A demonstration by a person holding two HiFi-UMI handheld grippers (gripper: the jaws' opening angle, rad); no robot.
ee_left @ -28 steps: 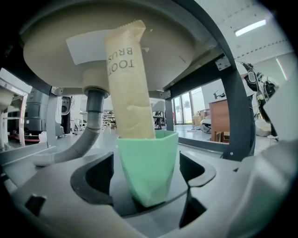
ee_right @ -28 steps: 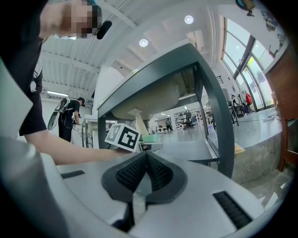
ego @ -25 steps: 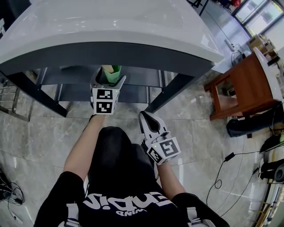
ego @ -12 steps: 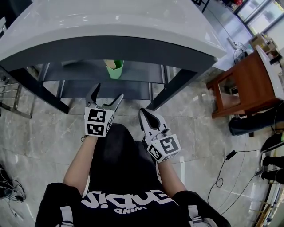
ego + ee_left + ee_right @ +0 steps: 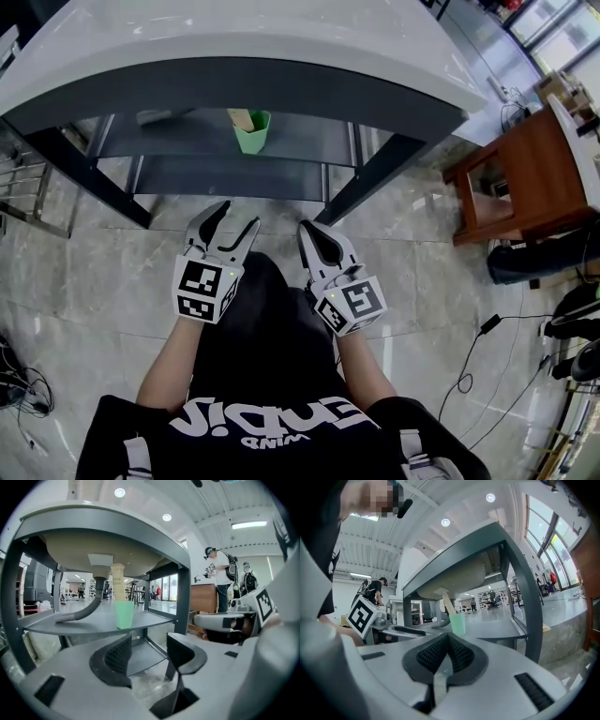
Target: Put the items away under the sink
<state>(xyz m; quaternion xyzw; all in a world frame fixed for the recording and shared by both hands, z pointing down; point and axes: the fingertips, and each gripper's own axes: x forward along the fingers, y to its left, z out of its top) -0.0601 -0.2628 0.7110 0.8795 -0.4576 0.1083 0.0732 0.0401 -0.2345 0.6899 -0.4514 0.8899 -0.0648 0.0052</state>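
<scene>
Now: green cup (image 5: 250, 132) stowed on far shelf (image 5: 309, 142); left gripper (image 5: 234, 217) withdrawn, empty jaws just narrowing, still parted; right gripper (image 5: 307, 232) clenched, empty.

A: Way in under the sink (image 5: 234, 47)?
B: Front open between the two slanted legs (image 5: 373, 180). Upper shelf (image 5: 309, 142): drain hose (image 5: 77, 615) at left, green cup (image 5: 250, 132) mid-shelf, right part bare. Bowl (image 5: 117, 550) hangs over both. Lower shelf (image 5: 234, 176) bare.
</scene>
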